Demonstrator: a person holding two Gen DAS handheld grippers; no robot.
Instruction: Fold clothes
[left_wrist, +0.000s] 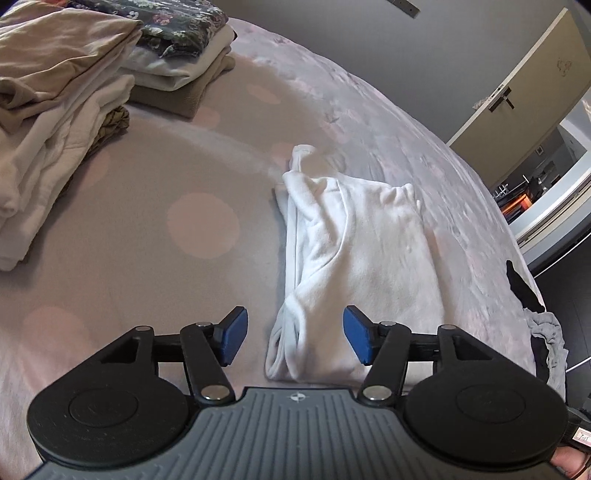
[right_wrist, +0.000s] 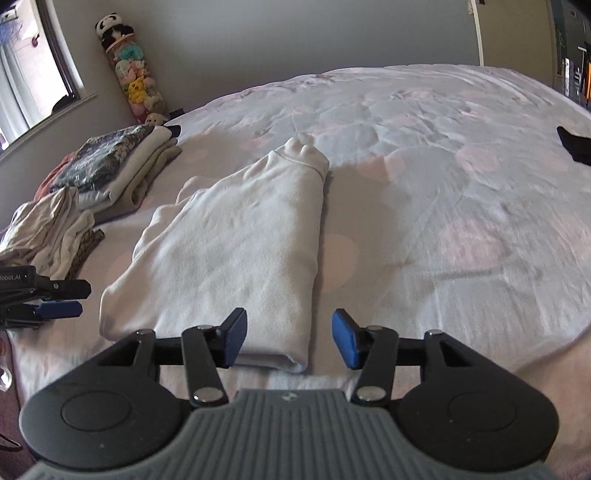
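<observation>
The white garment (right_wrist: 236, 243) lies folded long and narrow near the bed's (right_wrist: 443, 184) front edge. Both the left gripper (left_wrist: 291, 339) and right gripper (right_wrist: 288, 341) hover at its near end, jaws apart and empty. Pinching only the top layer would likely pull the fold open; the bunched far end could drag. No containers appear; two folded stacks (right_wrist: 122, 166) sit toward the bed's left edge.
</observation>
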